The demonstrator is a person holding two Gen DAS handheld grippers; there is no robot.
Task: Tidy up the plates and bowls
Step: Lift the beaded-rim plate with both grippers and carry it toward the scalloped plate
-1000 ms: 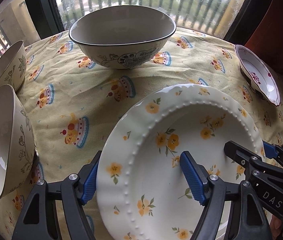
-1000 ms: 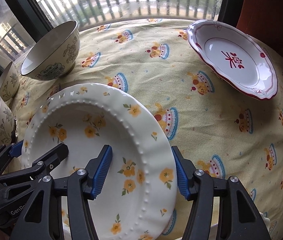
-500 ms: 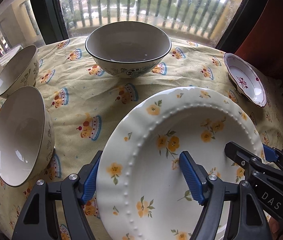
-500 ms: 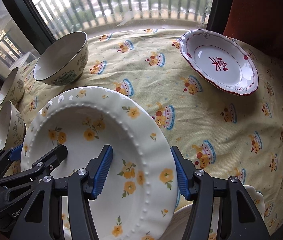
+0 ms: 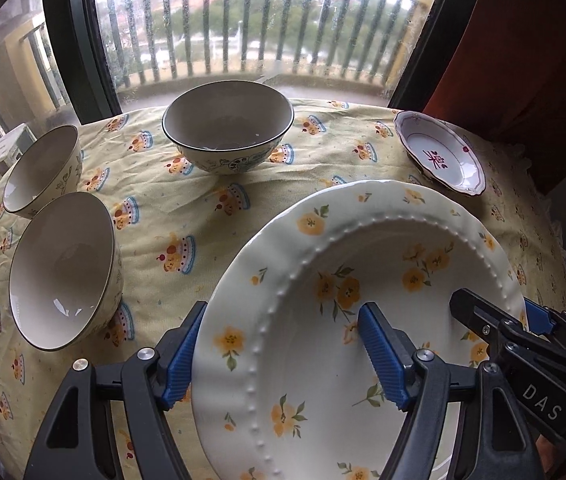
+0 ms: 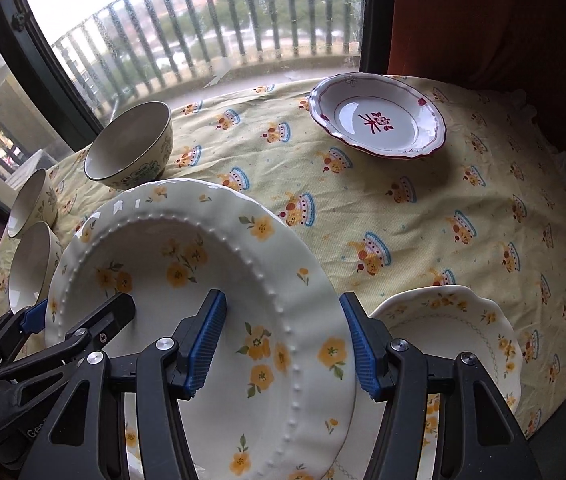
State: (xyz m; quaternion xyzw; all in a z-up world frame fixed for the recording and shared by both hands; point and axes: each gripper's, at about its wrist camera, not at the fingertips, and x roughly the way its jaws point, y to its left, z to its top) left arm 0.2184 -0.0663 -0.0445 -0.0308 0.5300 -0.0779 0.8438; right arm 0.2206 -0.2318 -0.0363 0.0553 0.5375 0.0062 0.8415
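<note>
A large cream plate with yellow flowers and a beaded ring (image 5: 363, 240) (image 6: 163, 240) hangs tilted above the table, held from both sides. My left gripper (image 5: 283, 356) is shut on its left rim, one blue pad on the plate's face and the other behind the rim. My right gripper (image 6: 283, 344) is shut on the opposite rim in the same way. Each gripper shows in the other's view: the right gripper (image 5: 523, 328) and the left gripper (image 6: 63, 324). A scalloped floral plate (image 6: 451, 332) lies on the table under the lifted plate's right side.
On the yellow printed tablecloth (image 5: 187, 208) a large bowl (image 5: 227, 124) (image 6: 131, 148) stands at the back, with two smaller bowls (image 5: 43, 168) (image 5: 63, 268) at the left. A red-rimmed plate (image 5: 439, 156) (image 6: 379, 120) sits back right. A window with railings is behind.
Both grippers have risen with the floral plate, so the table looks further away. The scalloped plate beneath has come into the right wrist view.
</note>
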